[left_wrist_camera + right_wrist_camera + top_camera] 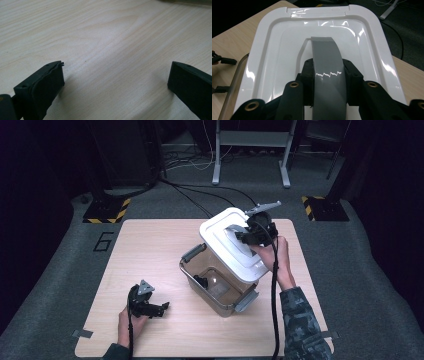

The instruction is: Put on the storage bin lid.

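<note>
Pale wood grain covers the table (150,255) in the high view, and right of centre stands a clear plastic storage bin (215,285) with grey side latches. Its white lid (227,245) is off the rim and tilted, covering the bin's 1 o'clock half while the 7 o'clock half lies open. Through the opening and the clear wall a small dark object (201,281) sits on the bin floor; what it is cannot be made out. The right gripper (248,236) sits on the lid at about 1 o'clock from the bin, and its own body hides the jaws. The left gripper (162,307) rests low over the table at 8 o'clock from the bin, well apart from it.

Bare tabletop (107,37) runs between the two black jaws in the left gripper view; they stand wide with nothing between them, and both are cut off by the frame's lower edge.

Glossy white lid (274,62) spreads out in the right gripper view, and the jaws are clamped on either side of its grey arched handle (325,65). At 9 o'clock a strip of the bin's clear rim (235,75) shows beneath the lid, and the contents are hidden.
</note>
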Tool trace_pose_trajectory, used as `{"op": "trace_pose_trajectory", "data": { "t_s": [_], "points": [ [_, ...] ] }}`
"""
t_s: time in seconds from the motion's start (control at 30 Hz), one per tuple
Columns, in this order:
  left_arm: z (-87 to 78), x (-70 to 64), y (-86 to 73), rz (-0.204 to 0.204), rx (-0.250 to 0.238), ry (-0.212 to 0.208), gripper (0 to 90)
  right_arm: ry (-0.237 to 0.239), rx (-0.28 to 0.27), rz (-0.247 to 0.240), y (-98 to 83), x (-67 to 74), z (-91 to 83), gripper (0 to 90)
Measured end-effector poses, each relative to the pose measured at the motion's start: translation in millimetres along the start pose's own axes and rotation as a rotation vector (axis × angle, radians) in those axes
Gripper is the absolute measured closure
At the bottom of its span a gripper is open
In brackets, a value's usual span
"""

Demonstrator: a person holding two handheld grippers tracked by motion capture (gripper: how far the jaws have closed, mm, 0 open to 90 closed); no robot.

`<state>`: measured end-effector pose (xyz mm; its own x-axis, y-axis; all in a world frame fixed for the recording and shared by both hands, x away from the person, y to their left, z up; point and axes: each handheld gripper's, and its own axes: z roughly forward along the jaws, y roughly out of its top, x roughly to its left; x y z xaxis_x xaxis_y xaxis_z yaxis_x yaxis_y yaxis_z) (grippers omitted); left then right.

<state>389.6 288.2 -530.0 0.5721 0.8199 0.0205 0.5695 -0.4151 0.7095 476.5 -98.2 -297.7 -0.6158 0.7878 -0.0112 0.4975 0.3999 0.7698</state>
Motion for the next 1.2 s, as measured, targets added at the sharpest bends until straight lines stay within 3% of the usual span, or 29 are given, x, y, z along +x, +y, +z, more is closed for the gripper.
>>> {"op": "trace_pose_trajectory", "data": {
  "t_s": [0.8, 1.2],
  "points": [
    [0.1, -0.1, 0.0, -0.001, -0.001, 0.000, 0.2, 0.075, 0.014, -0.041, -3.1, 30.4, 16.3, 67.0],
    [-0.1, -0.2, 0.2, -0.004, 0.001, -0.003, 0.2, 0.104, 0.039, -0.023, -13.1, 43.1, 32.2, 67.0]
  ]
}}
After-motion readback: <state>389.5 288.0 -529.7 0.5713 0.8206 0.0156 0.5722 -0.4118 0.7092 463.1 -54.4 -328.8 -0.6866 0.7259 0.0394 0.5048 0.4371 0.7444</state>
